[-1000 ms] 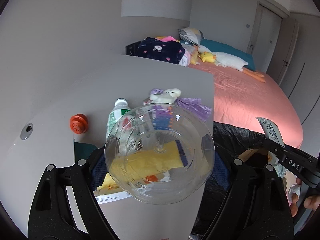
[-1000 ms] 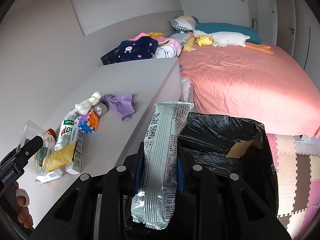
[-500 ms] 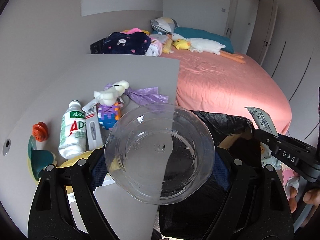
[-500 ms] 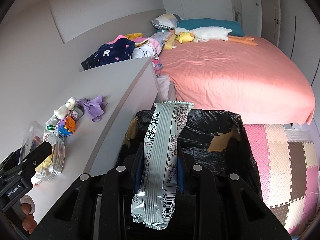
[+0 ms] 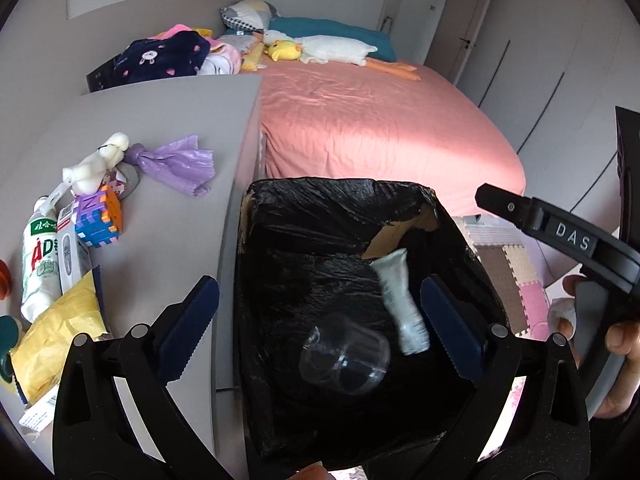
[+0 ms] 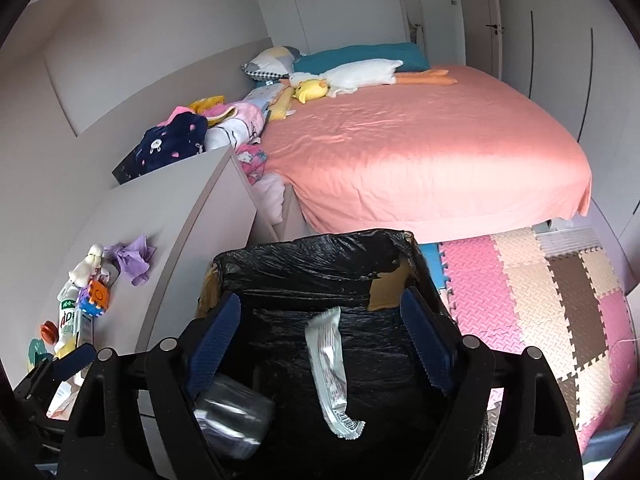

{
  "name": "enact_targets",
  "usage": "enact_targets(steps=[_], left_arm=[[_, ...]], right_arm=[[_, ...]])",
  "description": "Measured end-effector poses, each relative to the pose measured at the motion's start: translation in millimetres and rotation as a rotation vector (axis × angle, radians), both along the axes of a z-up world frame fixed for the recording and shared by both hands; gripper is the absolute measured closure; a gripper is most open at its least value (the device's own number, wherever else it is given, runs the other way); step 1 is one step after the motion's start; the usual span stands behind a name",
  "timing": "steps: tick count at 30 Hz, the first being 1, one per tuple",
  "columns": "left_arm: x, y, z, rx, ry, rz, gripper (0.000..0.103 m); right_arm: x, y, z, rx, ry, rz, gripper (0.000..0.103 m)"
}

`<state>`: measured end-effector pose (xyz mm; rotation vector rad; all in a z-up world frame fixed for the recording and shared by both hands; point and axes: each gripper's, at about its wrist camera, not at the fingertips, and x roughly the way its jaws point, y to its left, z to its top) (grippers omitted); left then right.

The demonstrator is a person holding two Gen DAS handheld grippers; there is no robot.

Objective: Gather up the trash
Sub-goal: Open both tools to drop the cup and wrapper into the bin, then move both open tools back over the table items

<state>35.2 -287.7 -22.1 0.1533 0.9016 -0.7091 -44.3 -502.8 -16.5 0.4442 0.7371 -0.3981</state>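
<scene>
A cardboard bin lined with a black bag (image 5: 320, 200) (image 6: 312, 264) stands beside the grey cabinet. My left gripper (image 5: 320, 324) is open and empty above the bin. A clear plastic cup (image 5: 346, 354) (image 6: 232, 420) lies inside the bag. My right gripper (image 6: 320, 344) is open and empty above the bin. A silver snack wrapper (image 5: 398, 304) (image 6: 330, 372) is inside the bin, below the jaws. The right gripper's finger also shows at the right of the left wrist view (image 5: 560, 232).
The grey cabinet top (image 5: 168, 120) holds a purple bag (image 5: 176, 164), a white toy (image 5: 96, 164), a puzzle cube (image 5: 98, 216), a drink bottle (image 5: 40, 252), a yellow packet (image 5: 56, 336). The pink bed (image 6: 420, 152) lies behind. Foam mats (image 6: 552, 300) cover the floor at right.
Both grippers moved over the bin and opened. The clear cup left my left gripper and the silver wrapper left my right gripper; both now lie in the bin.
</scene>
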Motion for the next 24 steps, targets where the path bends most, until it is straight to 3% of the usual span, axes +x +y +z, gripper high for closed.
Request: enact_targets(steps=[11,24], left_arm=[[-4,11,3,0.009,-0.036,0.006,0.006],[-4,63,9,0.035,-0.084,0.119,0.006]], right_arm=[[5,13,-5,0.015,0.004,0.046,0.02],[25,63,-9,0.008,0.014,0.174,0.02]])
